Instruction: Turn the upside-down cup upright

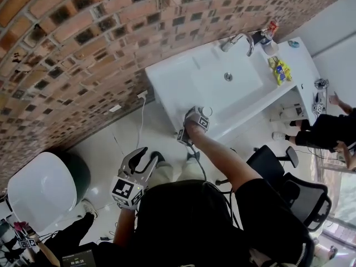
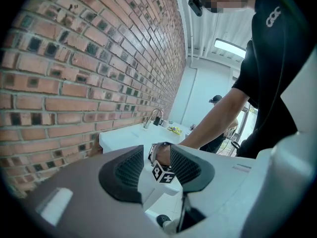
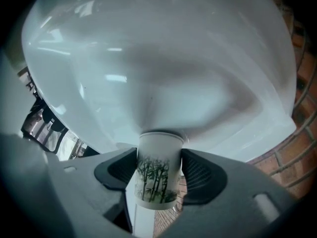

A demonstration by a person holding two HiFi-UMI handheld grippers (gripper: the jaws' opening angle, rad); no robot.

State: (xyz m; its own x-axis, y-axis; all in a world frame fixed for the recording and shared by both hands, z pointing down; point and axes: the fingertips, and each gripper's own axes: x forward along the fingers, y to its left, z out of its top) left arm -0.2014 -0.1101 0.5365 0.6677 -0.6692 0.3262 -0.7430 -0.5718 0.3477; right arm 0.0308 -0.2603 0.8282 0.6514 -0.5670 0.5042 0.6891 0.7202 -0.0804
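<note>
At the front edge of the sink (image 1: 183, 77) the cup (image 3: 156, 175) stands rim-down between the pads of the right gripper (image 3: 158, 157), which seem to press its sides, jaws wide; left gripper (image 2: 157, 165) empty, jaws apart. Prob. paper: light, thin-walled, crushable, so hold mid-wall w/ gentle squeeze.

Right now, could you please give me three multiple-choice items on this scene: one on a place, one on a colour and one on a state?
1. Where is the cup?
A. Beside the tap.
B. Between the right gripper's jaws, at the sink's front edge.
C. On the floor.

2. What colour is the cup's print?
A. Red.
B. Blue.
C. Green.

3. How do the left gripper's jaws stand?
A. Apart, nothing between.
B. Shut on the cup.
C. Shut, nothing between.

Answers: 1 B, the right gripper view shows the cup between the pads; 2 C, green bamboo on white; 3 A, the left gripper view shows an empty gap.
</note>
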